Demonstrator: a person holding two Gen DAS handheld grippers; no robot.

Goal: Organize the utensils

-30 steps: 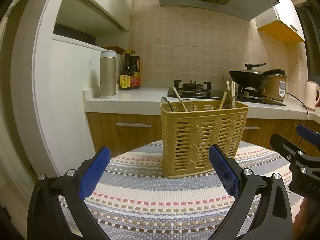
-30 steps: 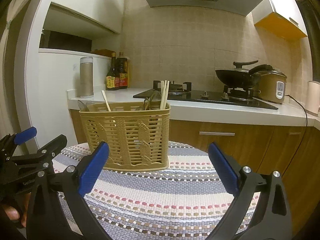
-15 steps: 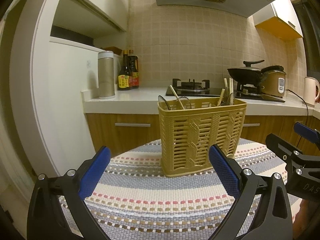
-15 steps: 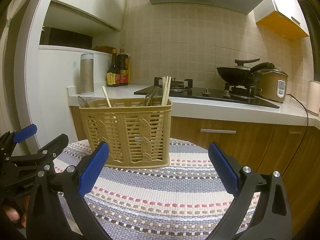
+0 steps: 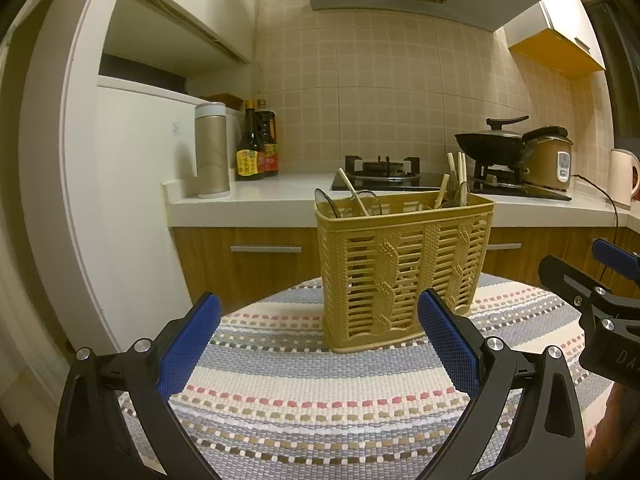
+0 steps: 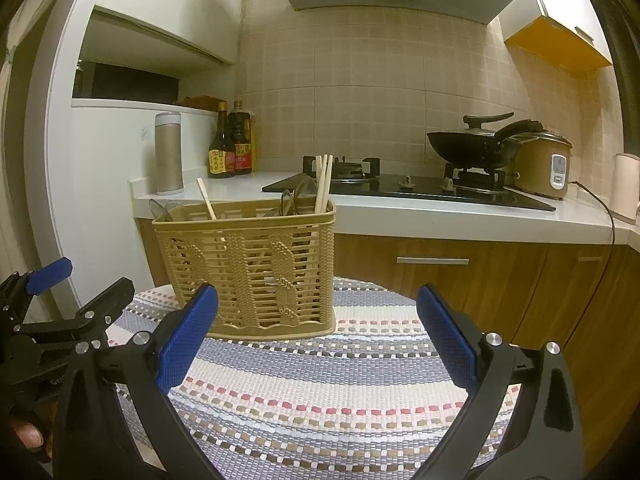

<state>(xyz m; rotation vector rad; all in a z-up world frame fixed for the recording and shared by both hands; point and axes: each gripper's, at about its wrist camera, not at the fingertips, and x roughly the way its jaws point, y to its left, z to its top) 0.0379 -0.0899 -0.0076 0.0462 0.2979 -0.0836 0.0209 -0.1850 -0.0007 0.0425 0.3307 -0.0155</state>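
Your left tool spread wide and empty, your right tool likewise, utensil basket at 12 o'clock upright on the desk's striped mat.

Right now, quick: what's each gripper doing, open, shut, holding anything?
Left gripper: open, holding nothing, short of the basket.
Right gripper: open, holding nothing.

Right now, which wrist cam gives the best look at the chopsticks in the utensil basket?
Right wrist view: the chopsticks stand as a pale bundle at the right end of the basket, sharp against the dark stove. In the left wrist view the chopsticks sit at the far end, mixed with spoon handles and smaller.
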